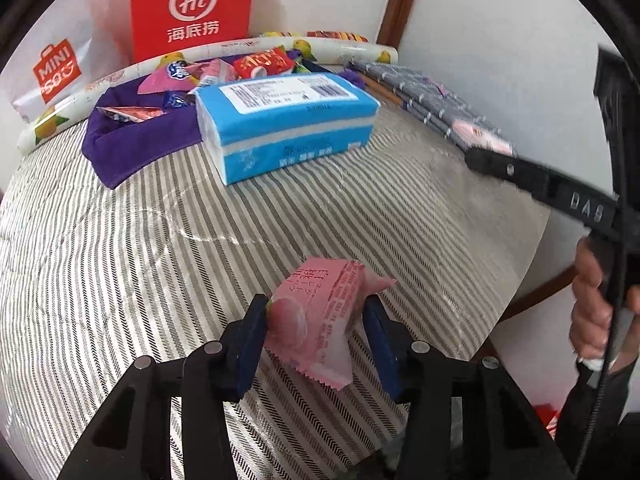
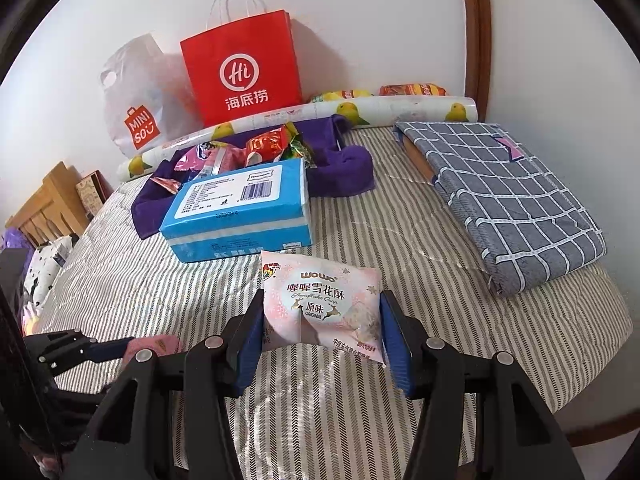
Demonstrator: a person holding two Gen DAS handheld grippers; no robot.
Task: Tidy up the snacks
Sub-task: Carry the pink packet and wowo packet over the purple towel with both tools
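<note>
Left wrist view: the left gripper [image 1: 316,320], low in the frame, has its blue pads pressed on a pink snack [image 1: 320,316] over the striped bedspread [image 1: 120,260]. Above centre lies a blue tissue pack [image 1: 286,124], with a purple cloth [image 1: 132,136] full of snacks behind it, then a red bag [image 1: 192,4] at the top. Right wrist view: the right gripper [image 2: 322,336], at lower centre, is clamped on a pale snowflake-crisp packet [image 2: 320,300]. A grey checked blanket [image 2: 508,196] lies at right; a white Miniso bag [image 2: 140,104] stands at upper left.
</note>
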